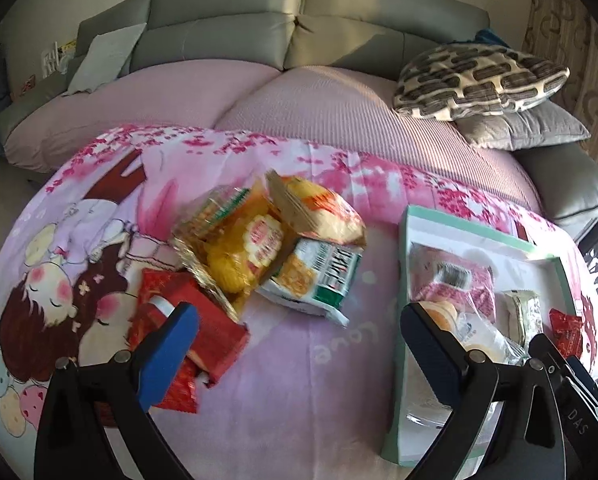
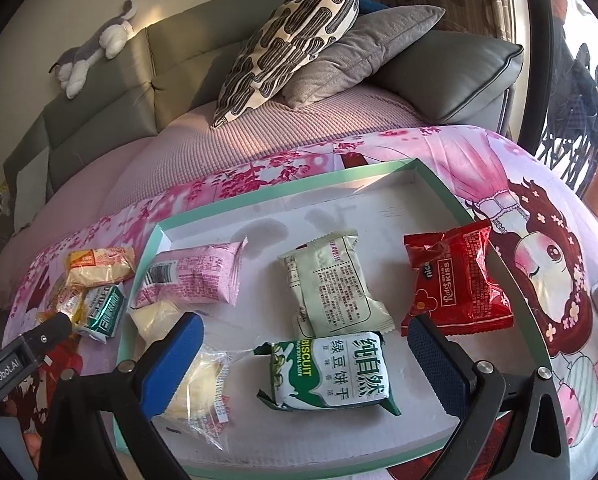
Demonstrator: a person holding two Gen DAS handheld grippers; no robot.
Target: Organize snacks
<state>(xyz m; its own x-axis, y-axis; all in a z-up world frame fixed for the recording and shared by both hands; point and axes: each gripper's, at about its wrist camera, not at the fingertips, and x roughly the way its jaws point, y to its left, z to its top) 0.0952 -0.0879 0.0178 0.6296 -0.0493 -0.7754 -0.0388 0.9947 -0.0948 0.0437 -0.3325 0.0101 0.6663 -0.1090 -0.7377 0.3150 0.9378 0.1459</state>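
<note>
In the right wrist view a mint-rimmed tray point(image 2: 283, 195) holds a pink packet point(image 2: 195, 276), a pale packet point(image 2: 331, 284), a red packet point(image 2: 455, 280), a clear-wrapped cake point(image 2: 199, 380) and a green-white biscuit packet point(image 2: 331, 376). My right gripper point(image 2: 305, 332) stands open over the biscuit packet, its pads apart from it. In the left wrist view a loose pile lies on the pink cloth: red packets point(image 1: 207, 324), yellow packets point(image 1: 239, 264), an orange packet point(image 1: 323, 208) and a green-white packet point(image 1: 315, 276). My left gripper point(image 1: 299, 320) is open with nothing between its fingers, its left finger over the red packets.
The cartoon-printed cloth point(image 1: 299, 380) covers the table in front of a grey sofa point(image 1: 227, 12). A patterned cushion point(image 2: 291, 40) and a grey cushion point(image 2: 359, 48) lie on the sofa. The tray point(image 1: 402, 264) sits right of the pile.
</note>
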